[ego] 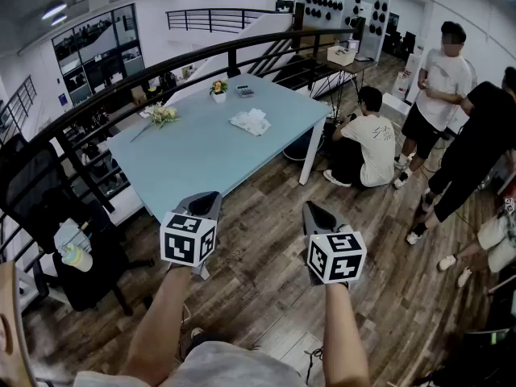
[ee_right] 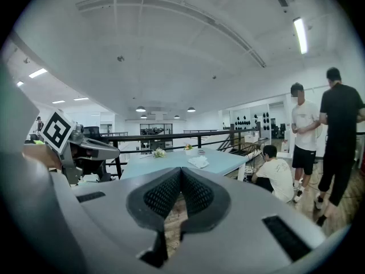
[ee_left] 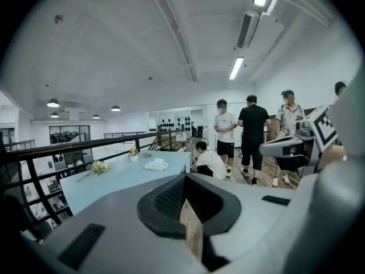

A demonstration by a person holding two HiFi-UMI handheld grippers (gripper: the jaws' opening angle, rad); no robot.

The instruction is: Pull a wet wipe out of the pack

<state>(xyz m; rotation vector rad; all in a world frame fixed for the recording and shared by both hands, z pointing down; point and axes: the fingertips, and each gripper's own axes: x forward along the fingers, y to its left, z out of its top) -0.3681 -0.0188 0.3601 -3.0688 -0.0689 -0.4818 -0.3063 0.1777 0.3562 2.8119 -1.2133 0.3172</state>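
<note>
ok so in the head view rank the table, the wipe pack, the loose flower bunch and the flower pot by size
1. table
2. wipe pack and flower bunch: too alike to split
3. flower pot, though it stands farthest back

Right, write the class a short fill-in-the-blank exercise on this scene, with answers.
1. The table is light ___.
2. The pack lies ___ the table.
3. The left gripper and right gripper are shut and hold ___.

Answers: blue; on; nothing.
</note>
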